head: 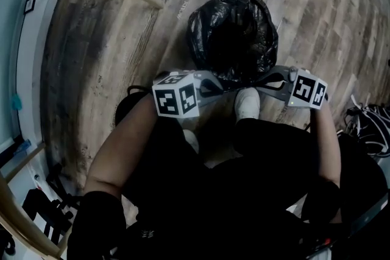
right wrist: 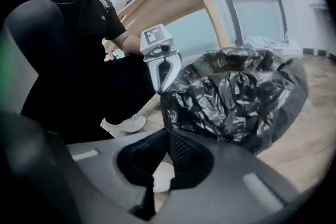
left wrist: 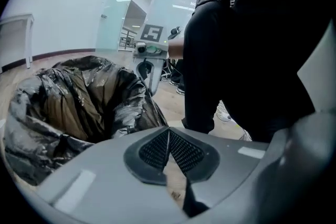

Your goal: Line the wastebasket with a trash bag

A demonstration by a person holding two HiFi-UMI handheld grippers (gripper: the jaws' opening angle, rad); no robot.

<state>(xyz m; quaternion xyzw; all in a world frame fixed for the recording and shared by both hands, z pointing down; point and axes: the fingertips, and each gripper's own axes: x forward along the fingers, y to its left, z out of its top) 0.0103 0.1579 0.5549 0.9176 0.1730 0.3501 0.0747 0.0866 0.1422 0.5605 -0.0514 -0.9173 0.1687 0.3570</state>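
Bag position: the black trash bag (head: 234, 39) is spread over the wastebasket on the wooden floor (head: 122, 27), with its mouth open upward, just ahead of the person's shoe (head: 247, 103).
Left gripper (left wrist: 168, 131): the pads are pressed together at the bag's near edge, and no film is seen between them.
Right gripper (right wrist: 167, 134): the pads are likewise closed tip to tip just beside the bag's wall, and nothing is seen pinched.
Step judged: the film is probably being settled around the rim.
Doing it well: the jaws would need to be parted first. The loose near edge should then be nipped on both sides and drawn down evenly, so the film is not torn or pulled off the far side.
Hidden: the wastebasket itself is wholly covered by the bag, so the rim's fit cannot be checked.
Hard to tell: whether either closed tip touches the film.
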